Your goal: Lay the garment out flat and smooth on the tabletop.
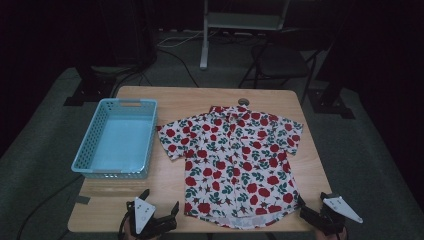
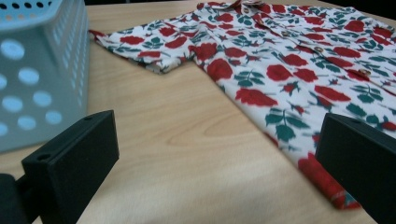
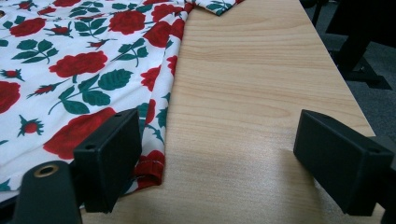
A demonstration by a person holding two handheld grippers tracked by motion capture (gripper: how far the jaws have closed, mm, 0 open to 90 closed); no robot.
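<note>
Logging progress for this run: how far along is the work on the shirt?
Barely begun. Done: the shirt lies spread flat on the table. In hand: both tools are open at its hem corners, the left tool and right tool, gripping nothing. Left: every fold; the blue basket holds nothing.

The high view is dim: the desk (image 1: 210,100) catches soft overhead light while the room beyond its far edge sinks into near black, and fine detail is grainy. Shadows are faint and diffuse. In the left gripper view the basket (image 2: 37,70) at the desk's left edge is blurred, with pale glare. In the right gripper view the shirt (image 3: 70,70) is crisp, though the near black jaws are soft.
</note>
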